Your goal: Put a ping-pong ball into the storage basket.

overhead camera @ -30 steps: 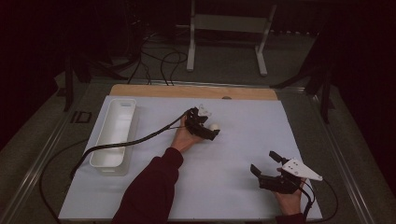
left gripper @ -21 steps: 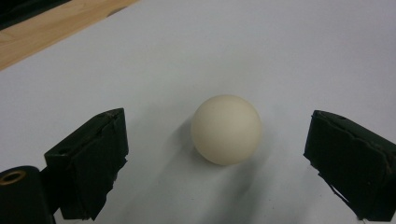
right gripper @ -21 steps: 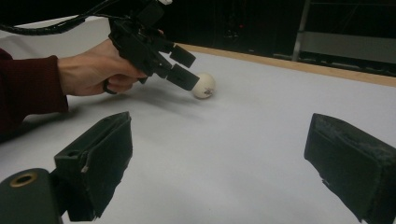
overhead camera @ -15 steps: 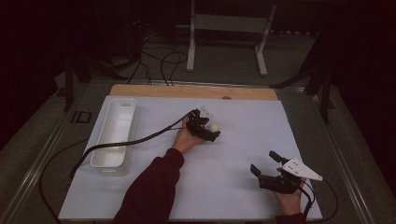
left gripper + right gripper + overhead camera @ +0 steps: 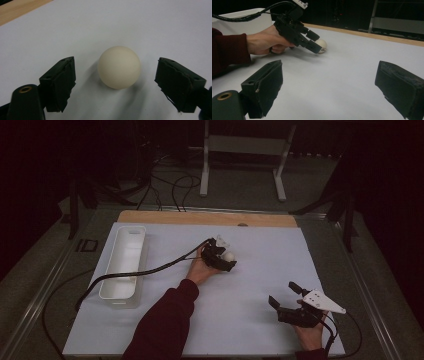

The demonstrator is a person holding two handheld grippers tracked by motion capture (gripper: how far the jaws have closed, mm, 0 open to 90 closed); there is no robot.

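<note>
One cream ball (image 5: 119, 67) sits between the left gripper (image 5: 115, 83), whose jaws have just been closing yet stand clear of it. Well apart from the ball, the right gripper (image 5: 329, 85) gapes with nothing between its jaws.

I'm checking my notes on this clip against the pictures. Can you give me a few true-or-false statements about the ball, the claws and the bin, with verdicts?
1. The ball lies between the left claw pads, with a gap on each side. True; the jaws have just been closing around it.
2. The ball is red. False: it is cream white.
3. The right claw holds the ball. False: its jaws stand open with nothing between them, apart from the ball.
4. The white bin stands on the left part of the white mat. True.
5. The ball lies inside the bin. False: it lies on the mat.
</note>
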